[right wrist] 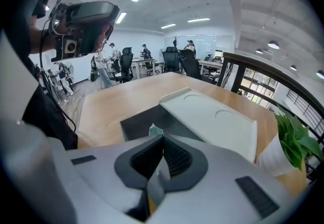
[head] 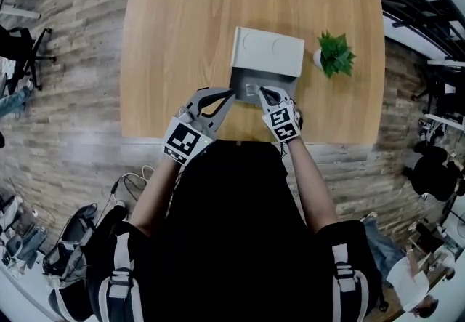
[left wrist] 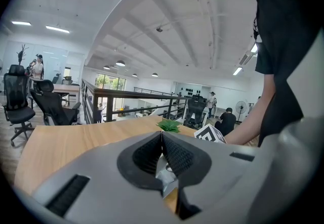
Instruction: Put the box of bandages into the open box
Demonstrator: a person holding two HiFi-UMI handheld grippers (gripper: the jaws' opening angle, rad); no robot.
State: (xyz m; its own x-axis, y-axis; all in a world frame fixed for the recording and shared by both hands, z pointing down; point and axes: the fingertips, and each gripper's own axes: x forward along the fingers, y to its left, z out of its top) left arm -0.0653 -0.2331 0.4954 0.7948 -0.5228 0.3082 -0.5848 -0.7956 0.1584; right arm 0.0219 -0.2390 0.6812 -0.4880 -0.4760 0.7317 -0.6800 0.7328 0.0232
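A light wooden table (head: 174, 37) is seen across the upper half of the head view. At its centre a shallow grey open box (head: 240, 81) is set, with its white lid (head: 267, 51) folded back toward the top of the frame. A small green potted plant (head: 335, 54) is placed just right of the lid.

The left gripper (head: 229, 93) and the right gripper (head: 261, 92) are held side by side at the lower edge of the open box, their tips pointed at each other over its dark interior. Between the tips a small pale box of bandages (head: 251, 88) is made out only faintly.

In the left gripper view, the left gripper (left wrist: 162, 133) is shown with its ribbed black pads pressed together at the tips. The plant (left wrist: 168, 125) and the right gripper's marker cube (left wrist: 210, 133) are seen beyond them.

In the right gripper view, the right gripper (right wrist: 163, 137) is likewise drawn together at the tips. A pale teal corner of the box of bandages (right wrist: 154, 130) is seen just past them, over the dark interior of the open box (right wrist: 142, 119). Whether that corner is pinched cannot be told. The lid (right wrist: 212, 117) is spread to the right, with the plant (right wrist: 293, 137) at the far right edge.
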